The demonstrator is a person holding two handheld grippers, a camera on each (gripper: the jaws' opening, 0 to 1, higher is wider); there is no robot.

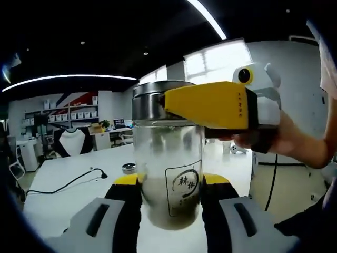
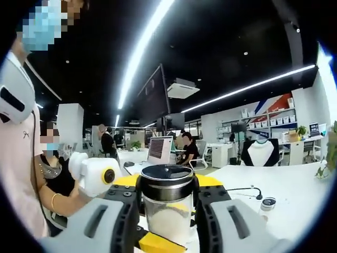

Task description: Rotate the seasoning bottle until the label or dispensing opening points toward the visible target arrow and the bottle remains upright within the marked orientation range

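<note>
A clear glass seasoning bottle (image 1: pixel 167 174) with a steel lid (image 1: pixel 152 100) stands upright, held above the white table (image 1: pixel 68 179). Its black-outlined label (image 1: pixel 183 187) faces the left gripper view, slightly right of centre. My left gripper (image 1: pixel 169 211) is shut on the lower body, one jaw on each side. The right gripper (image 1: pixel 171 104) comes in from the right with a yellow jaw across the lid. In the right gripper view, the right gripper (image 2: pixel 167 203) is shut on the bottle (image 2: pixel 167 211) just under the lid (image 2: pixel 167 182). The left gripper's white body (image 2: pixel 95 174) sits left of it.
A black cable (image 1: pixel 68 183) and a small round cap (image 1: pixel 128 168) lie on the table. A hand (image 1: pixel 297 143) holds the right gripper. One person (image 2: pixel 21 137) stands close on the left, and another in a dark top (image 2: pixel 52 179) is beside them. Desks, chairs and shelves stand behind.
</note>
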